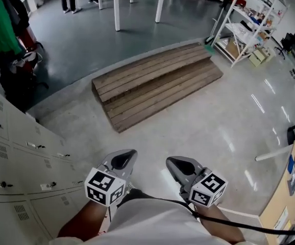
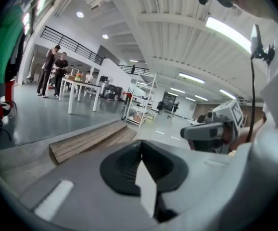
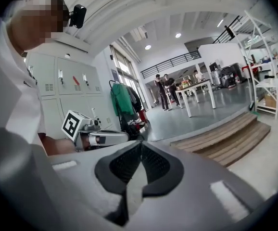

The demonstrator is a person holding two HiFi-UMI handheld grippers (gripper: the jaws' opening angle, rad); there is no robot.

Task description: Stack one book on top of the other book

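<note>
My left gripper (image 1: 123, 160) and right gripper (image 1: 181, 165) hang side by side over the grey floor (image 1: 203, 131). In both gripper views the fingers are pressed together on nothing. Only those views show two people (image 3: 164, 91) at the white desk (image 3: 196, 84). The head view shows wooden steps (image 1: 157, 83) ahead and lockers (image 1: 15, 152) at left. No view shows the books, so I cannot tell where they are.

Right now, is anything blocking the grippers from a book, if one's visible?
No book shows in any view, so no blocker can be judged. The left gripper and right gripper are shut and empty, facing a wooden platform.
</note>
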